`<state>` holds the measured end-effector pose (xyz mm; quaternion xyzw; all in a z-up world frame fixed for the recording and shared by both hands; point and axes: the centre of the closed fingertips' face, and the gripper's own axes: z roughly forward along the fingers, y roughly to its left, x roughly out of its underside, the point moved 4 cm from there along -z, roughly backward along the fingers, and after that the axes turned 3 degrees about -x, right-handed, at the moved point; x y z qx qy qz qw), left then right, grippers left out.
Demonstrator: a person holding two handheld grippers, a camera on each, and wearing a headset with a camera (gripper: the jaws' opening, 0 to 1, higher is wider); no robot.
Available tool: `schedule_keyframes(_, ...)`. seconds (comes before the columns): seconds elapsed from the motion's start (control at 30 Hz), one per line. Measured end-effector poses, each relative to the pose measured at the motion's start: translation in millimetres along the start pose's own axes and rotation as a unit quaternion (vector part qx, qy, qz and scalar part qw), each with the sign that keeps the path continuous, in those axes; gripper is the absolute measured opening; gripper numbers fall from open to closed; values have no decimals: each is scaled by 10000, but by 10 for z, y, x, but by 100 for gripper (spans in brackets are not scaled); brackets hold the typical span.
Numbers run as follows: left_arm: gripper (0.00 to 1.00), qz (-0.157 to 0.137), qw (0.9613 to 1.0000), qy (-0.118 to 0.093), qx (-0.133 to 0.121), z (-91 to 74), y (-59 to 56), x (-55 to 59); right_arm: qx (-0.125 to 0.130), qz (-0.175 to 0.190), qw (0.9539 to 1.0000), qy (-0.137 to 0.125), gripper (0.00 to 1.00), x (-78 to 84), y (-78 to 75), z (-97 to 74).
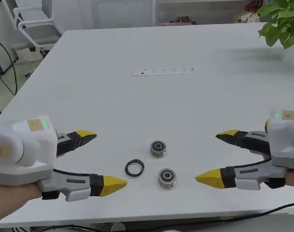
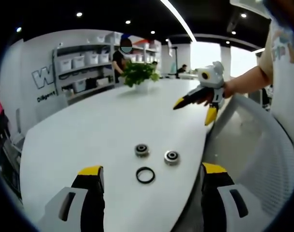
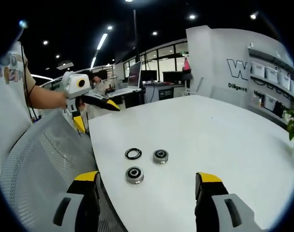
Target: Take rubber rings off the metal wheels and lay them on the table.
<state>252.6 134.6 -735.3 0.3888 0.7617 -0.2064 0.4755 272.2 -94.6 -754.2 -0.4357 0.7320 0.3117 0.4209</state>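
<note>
Office: storage shelves (image 2: 84,63), desks (image 3: 120,92), plant (image 2: 138,73).

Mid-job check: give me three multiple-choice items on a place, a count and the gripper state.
1. Where is the loose rubber ring? A on the table beside the metal wheels; B on the floor; C in a box.
2. How many metal wheels? A one; B two; C four.
3. The left gripper and right gripper are: A both open, empty; B both shut; C each gripping a wheel.
Answers: 1 A, it lies flat on the tabletop; 2 B, two show; 3 A, jaws spread, nothing between.
</note>
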Motion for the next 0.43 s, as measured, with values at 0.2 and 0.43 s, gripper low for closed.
schedule_keyframes(0.2, 84, -65, 9999, -88, -37, -28, -44, -10, 34, 18, 10000, 13, 81, 51, -1, -33)
schedule_keyframes(0.43, 84, -156, 9997, -120, -107, -74, -47, 7, 33, -4, 10000, 7, 82, 63, 20, -47)
